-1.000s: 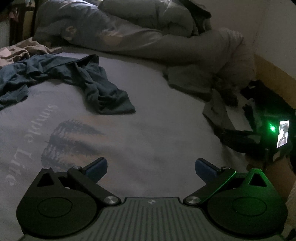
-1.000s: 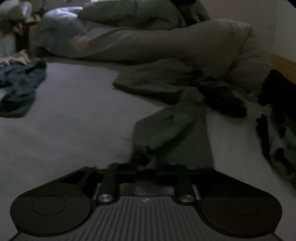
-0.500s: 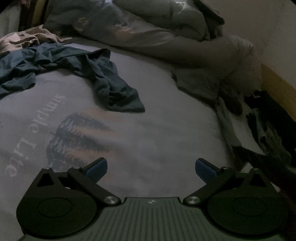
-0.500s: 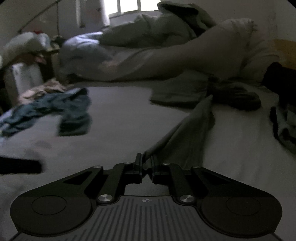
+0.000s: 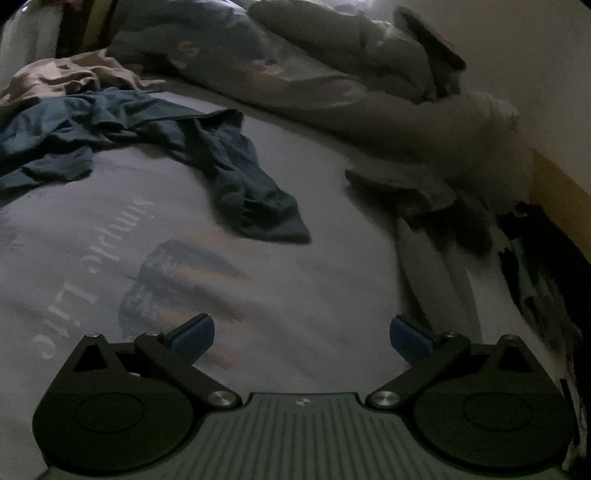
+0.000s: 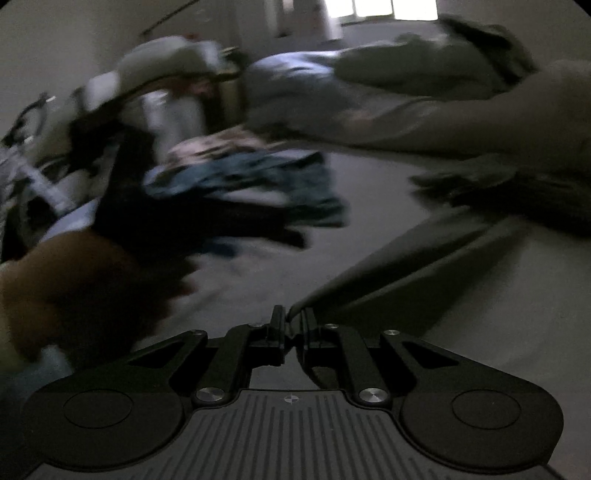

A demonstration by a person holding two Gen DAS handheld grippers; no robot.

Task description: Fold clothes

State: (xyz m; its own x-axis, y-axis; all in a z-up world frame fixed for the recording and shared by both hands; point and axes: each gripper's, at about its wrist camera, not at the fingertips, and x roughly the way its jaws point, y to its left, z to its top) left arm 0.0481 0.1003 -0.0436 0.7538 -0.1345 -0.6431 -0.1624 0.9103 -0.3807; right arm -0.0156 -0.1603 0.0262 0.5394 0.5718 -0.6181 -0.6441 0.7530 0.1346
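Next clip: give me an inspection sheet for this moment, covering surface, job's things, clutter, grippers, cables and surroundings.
Surface: bed sheet printed with "Simple Life" and a tree motif.
Job's things: grey garment stretched from the right gripper toward the pile; blue garment crumpled on the sheet; beige garment behind it.
Clutter: bunched duvet along the far side; dark clothes by the wall.
Grippers: left gripper open, holding nothing; right gripper shut on the grey garment's end.
Cables: nothing seen.
Surroundings: dim room, window at the back, wall on the right; the right wrist view is motion-blurred.
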